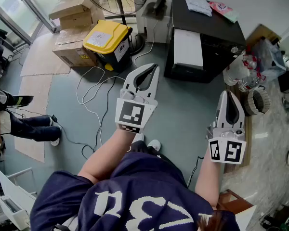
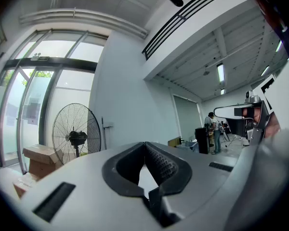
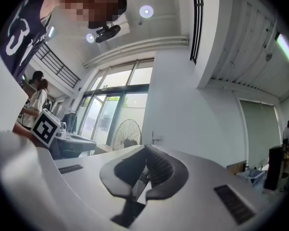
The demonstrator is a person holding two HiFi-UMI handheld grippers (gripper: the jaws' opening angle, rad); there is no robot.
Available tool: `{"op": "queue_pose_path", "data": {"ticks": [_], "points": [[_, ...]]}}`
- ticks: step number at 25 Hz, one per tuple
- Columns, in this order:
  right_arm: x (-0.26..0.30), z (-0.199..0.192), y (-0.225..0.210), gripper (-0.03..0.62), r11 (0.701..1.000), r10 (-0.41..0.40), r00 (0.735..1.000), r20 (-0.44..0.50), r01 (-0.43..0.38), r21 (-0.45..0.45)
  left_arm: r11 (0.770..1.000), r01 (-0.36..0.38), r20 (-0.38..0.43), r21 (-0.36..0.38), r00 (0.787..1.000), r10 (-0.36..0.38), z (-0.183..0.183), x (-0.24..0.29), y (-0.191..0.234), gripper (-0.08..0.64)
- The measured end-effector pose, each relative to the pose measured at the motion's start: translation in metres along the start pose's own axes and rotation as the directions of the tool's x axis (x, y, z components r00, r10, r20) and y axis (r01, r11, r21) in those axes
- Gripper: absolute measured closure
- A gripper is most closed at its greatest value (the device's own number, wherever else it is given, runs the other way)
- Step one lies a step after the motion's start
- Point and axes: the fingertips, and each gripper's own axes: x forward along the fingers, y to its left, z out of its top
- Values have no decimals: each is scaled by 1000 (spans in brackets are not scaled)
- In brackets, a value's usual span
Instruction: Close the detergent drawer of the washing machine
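The left hand-held gripper (image 1: 153, 67) is closed and empty. The right hand-held gripper (image 1: 226, 95), at 4 o'clock from it, is closed and empty. Both are held above the floor (image 1: 188, 105). The detergent drawer cannot be located in any view.

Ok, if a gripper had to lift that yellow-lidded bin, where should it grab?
Likely the rim of the yellow-lidded bin on its near side, from above: it stands upright on the floor, and cardboard boxes crowd its far side.

Open floor (image 1: 183, 105) between yellow bin (image 1: 107, 41) and cabinet (image 1: 221, 32).
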Motion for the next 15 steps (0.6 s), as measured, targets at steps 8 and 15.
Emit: {"op": "queue_pose_path", "data": {"ticks": [8,15], "points": [[-18,9,4,577,1000,4,1000,28,-4,4,1000,-2,-5,2,1000,2,-3,-17,-9,540],[-14,12,7,577,999,9,998,55,-11,42,1000,-18,-4,14,1000,18,0,-23,0,540]]}}
